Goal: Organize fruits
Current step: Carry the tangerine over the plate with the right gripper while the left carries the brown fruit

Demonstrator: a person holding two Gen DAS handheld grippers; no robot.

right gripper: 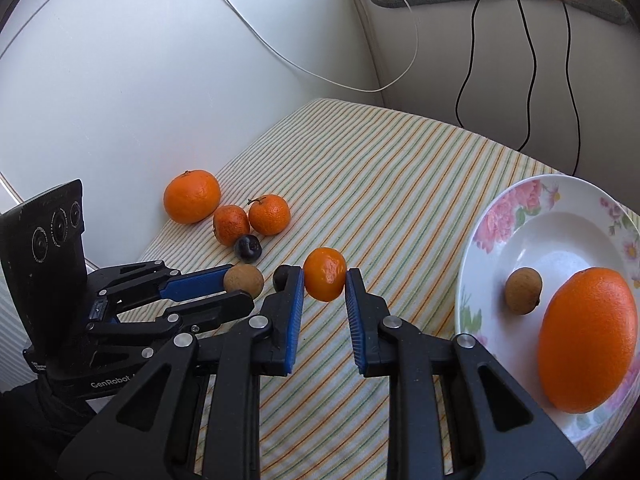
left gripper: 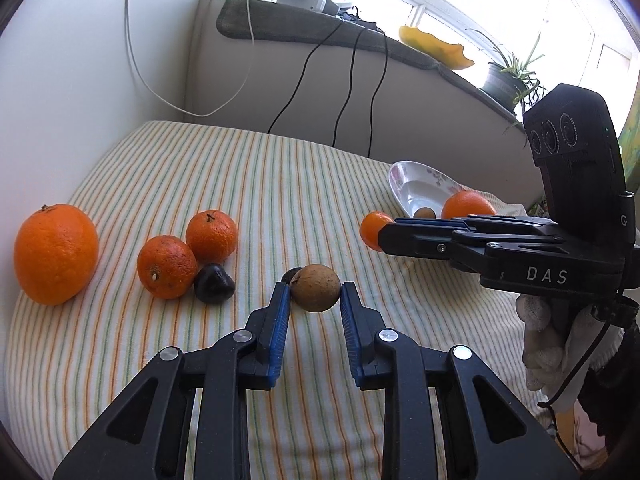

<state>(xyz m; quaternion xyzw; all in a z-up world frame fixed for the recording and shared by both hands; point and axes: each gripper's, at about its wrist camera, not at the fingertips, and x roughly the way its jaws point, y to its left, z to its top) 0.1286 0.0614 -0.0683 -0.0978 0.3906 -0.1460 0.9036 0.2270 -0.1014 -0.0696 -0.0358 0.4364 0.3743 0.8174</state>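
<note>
My left gripper (left gripper: 314, 289) is shut on a round brown fruit (left gripper: 315, 287); it also shows in the right wrist view (right gripper: 243, 280). My right gripper (right gripper: 325, 277) is shut on a small mandarin (right gripper: 325, 273), also seen from the left wrist (left gripper: 372, 229). A floral white plate (right gripper: 496, 216) at the right holds a large orange (right gripper: 588, 340) and a second brown fruit (right gripper: 523, 290). A big orange (left gripper: 56, 254), two mandarins (left gripper: 167, 266) (left gripper: 211, 235) and a dark fruit (left gripper: 213, 283) lie at the left on the striped cloth (left gripper: 240, 184). A small dark fruit (left gripper: 289, 275) sits behind the brown one.
A white wall borders the cloth at the left. Black and white cables (left gripper: 348, 80) hang down the back panel. A sill above holds a grey mat (left gripper: 280, 28), a power strip, a yellow dish (left gripper: 436, 46) and a potted plant (left gripper: 508, 76).
</note>
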